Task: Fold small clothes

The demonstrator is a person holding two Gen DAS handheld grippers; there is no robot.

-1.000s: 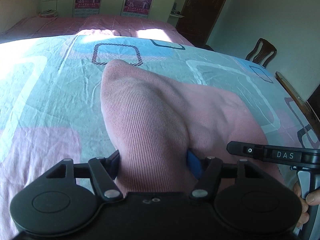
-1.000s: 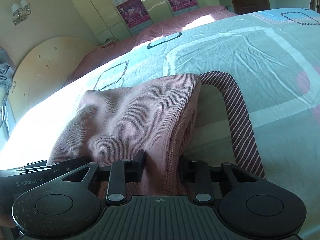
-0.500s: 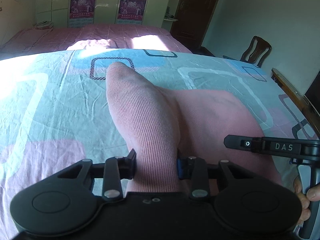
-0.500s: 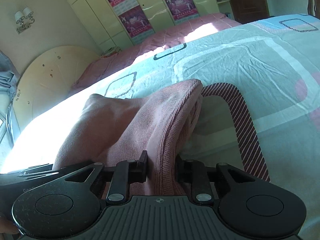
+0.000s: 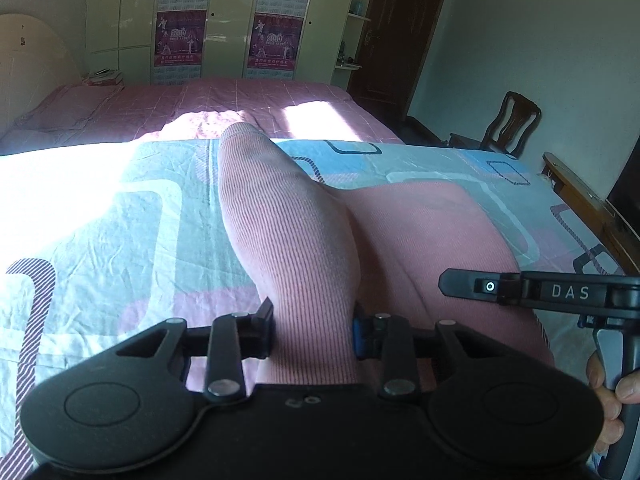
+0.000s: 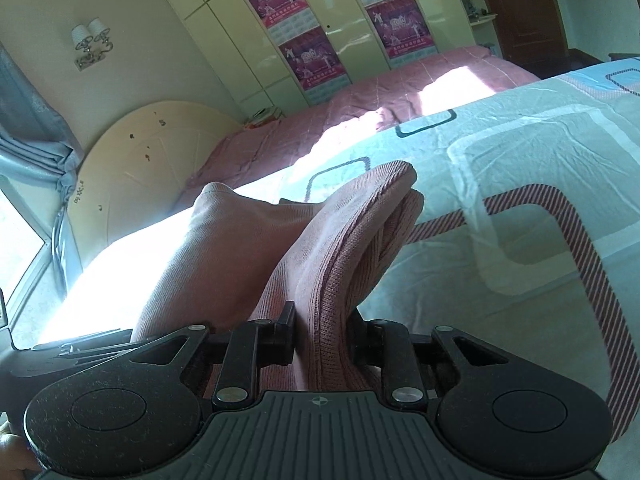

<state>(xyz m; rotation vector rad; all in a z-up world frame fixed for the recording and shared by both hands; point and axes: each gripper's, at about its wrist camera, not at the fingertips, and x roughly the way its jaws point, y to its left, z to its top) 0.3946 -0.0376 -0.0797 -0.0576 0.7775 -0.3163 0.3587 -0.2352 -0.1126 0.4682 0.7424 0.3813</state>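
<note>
Bedding first: the patterned sheet (image 5: 120,232) fills both views, teal and pink blocks with striped outlines, sun glaring across its far edge at 10 o'clock in the left wrist view. Beyond it lies a pink quilted bed (image 5: 240,100), then the cream wardrobe (image 5: 224,20) at 12 o'clock and a wooden chair (image 5: 508,124) at 2 o'clock.

On the sheet sits your task piece, the pink ribbed garment (image 5: 420,240). Most of it lies flat toward 3 o'clock in the left view, while its near edge is gathered up into both tongs, so two peaks of cloth rise from the bed.

You look to be mid-fold, lifting the near edge to carry it over the rest. To do that well, keep both hands level with each other so the edge stays straight, hold light tension between them so the middle does not sag, and carry toward 12 o'clock until the lifted edge meets the far one before lowering. Watch the right-hand corner (image 6: 360,240): it is bunched in several layers and may land lumpy unless you draw it out sideways.

Your left gripper (image 5: 312,336) has just closed down, and its jaws stand narrow, pinching a thick roll of the garment between black and blue pads. Your right gripper (image 6: 324,336) has also just been closing; it is narrower still, pressed onto the doubled knitted hem. Your hand (image 5: 612,392) on the right tool's handle shows at 4 o'clock.
</note>
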